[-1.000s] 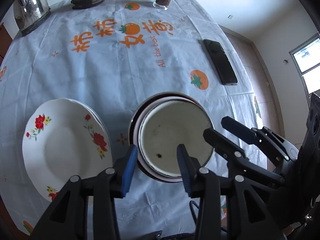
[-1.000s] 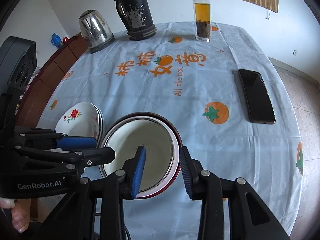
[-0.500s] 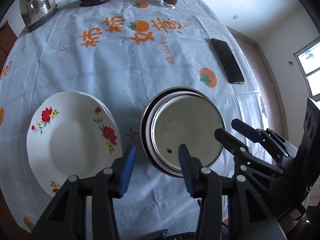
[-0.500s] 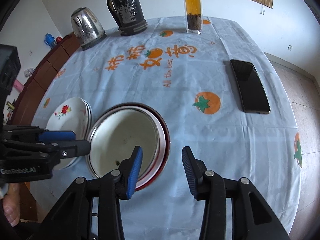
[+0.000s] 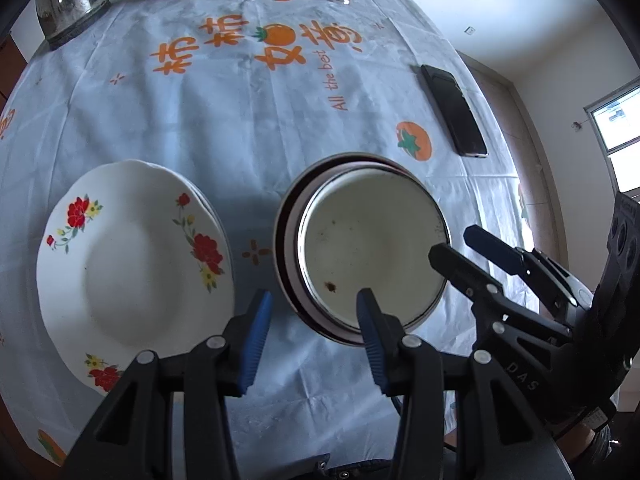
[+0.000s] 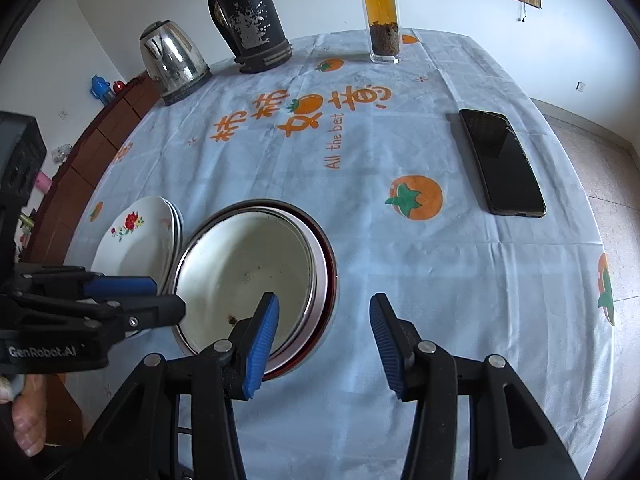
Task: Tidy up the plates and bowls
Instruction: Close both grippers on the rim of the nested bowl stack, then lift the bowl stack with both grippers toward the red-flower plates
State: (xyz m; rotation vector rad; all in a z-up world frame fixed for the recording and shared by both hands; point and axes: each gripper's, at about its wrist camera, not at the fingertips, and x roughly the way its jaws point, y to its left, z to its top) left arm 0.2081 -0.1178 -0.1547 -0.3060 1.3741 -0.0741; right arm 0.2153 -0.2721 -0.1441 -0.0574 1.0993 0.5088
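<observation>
Each tool, left [image 5: 312, 320] and right [image 6: 324, 326], is a black plastic linkage with silver screws and ribbed blue finger pads [image 6: 262, 342], the left body printed "GenRobot.AI" in white, the right lettered "DAS", with bare skin showing below the left.

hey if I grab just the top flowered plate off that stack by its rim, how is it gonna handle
The top plate looks like glazed ceramic, so probably rigid but slick between the pads. It rests on other plates whose edges show at its right, so it may slide as it lifts. It is likely chip-prone, so grip gently with the left gripper.
</observation>
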